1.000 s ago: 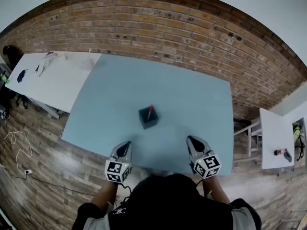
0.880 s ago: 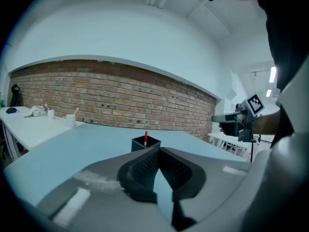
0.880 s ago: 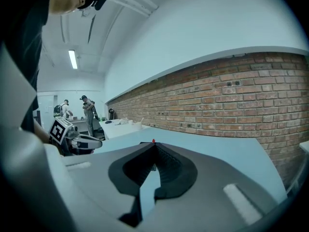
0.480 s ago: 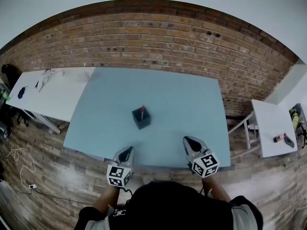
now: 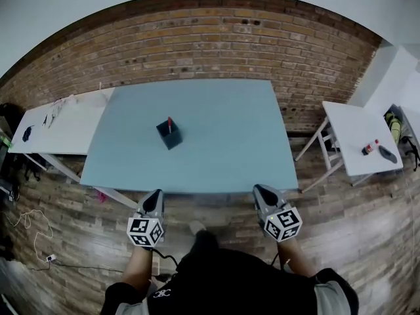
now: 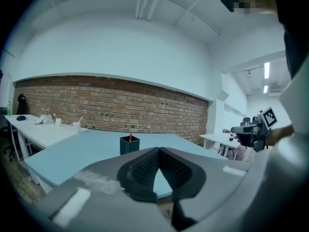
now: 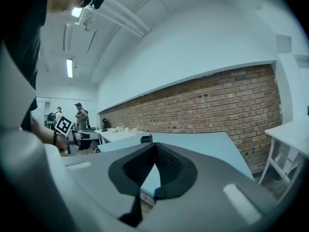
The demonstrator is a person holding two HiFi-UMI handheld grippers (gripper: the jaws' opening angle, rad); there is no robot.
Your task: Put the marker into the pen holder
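Head view: the red marker (image 5: 169, 121) stands upright in the dark pen holder (image 5: 170, 136) on the blue table (image 5: 223, 149). Left gripper view: the left gripper (image 6: 158, 150) is clenched on nothing. Right gripper view: the right gripper (image 7: 154, 145) is likewise clenched and empty.

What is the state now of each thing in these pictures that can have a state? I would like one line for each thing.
marker: inside the pen holder, red end sticking out of the top.
pen holder: upright on the blue table, with the marker in it.
left claw: shut, nothing in it, held short of the table's near edge.
right claw: shut, nothing in it, held short of the table's near edge.
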